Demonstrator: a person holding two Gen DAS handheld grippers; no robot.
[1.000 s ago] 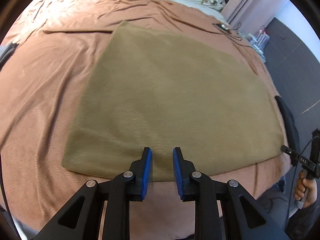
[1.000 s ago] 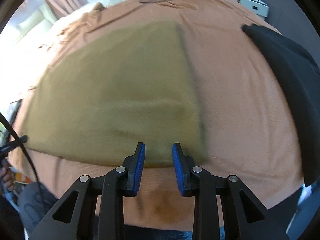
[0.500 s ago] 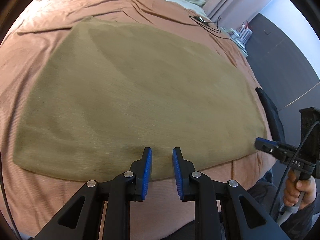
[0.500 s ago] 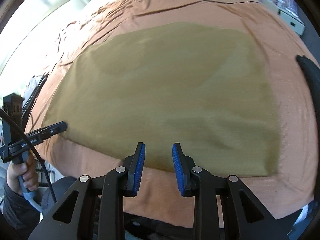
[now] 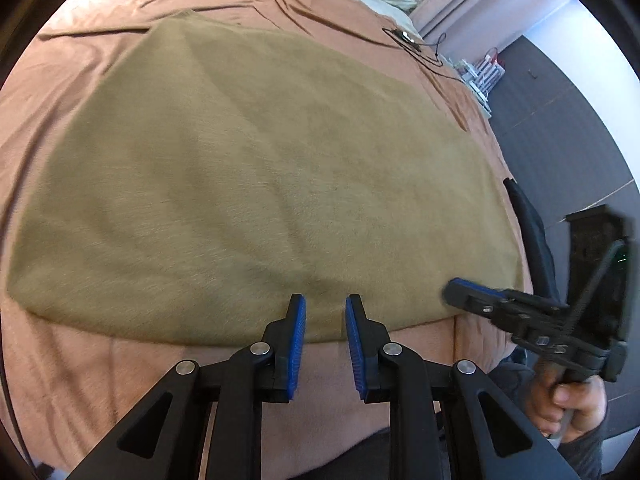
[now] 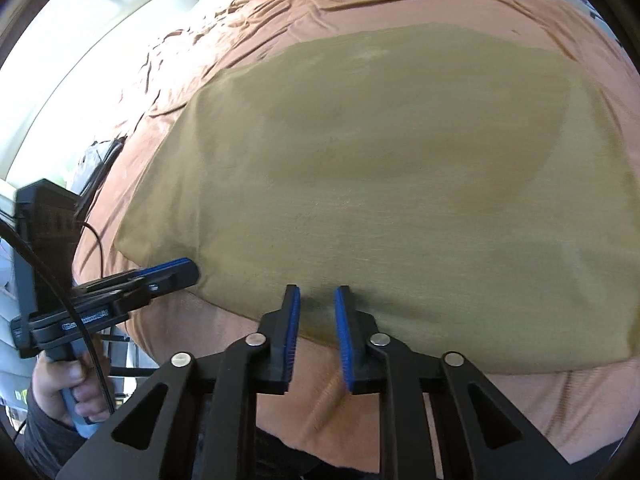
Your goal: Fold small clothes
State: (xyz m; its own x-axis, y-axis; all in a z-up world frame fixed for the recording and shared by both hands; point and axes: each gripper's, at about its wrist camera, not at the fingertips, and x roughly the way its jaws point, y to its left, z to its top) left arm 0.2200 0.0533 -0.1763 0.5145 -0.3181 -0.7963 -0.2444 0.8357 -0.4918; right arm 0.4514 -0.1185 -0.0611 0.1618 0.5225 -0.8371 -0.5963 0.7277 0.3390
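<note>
Olive-tan cloth [image 5: 256, 184] lies spread flat on the bed [image 5: 80, 360], over its rust-orange cover, near hem running along the bed's front edge, close to the person. Cloth looks smooth, single layer, no fold made yet by the look of it. Left hand-held gripper [image 5: 325, 316] hangs over the near hem, tilted down at it; blue pads stand apart with a narrow gap, fabric beneath them but nothing pinched, so jaws parted and empty. Right hand-held gripper [image 6: 316, 307] sits over the same hem further toward the cloth's right side; its jaws are closing, and the hem lies between and under the tips, though whether the pads already bite fabric cannot be told from here. In the left wrist view the right tool's tip reaches the cloth's near right corner region; in the right wrist view the left tool's tip sits at the near left corner. Judgement: both tools placed on the near edge, well apart, so the hem can be lifted evenly and carried over toward the far edge. A dark garment [image 5: 532, 232] lies just beside the cloth at the bed's right edge, clear of the work.
</note>
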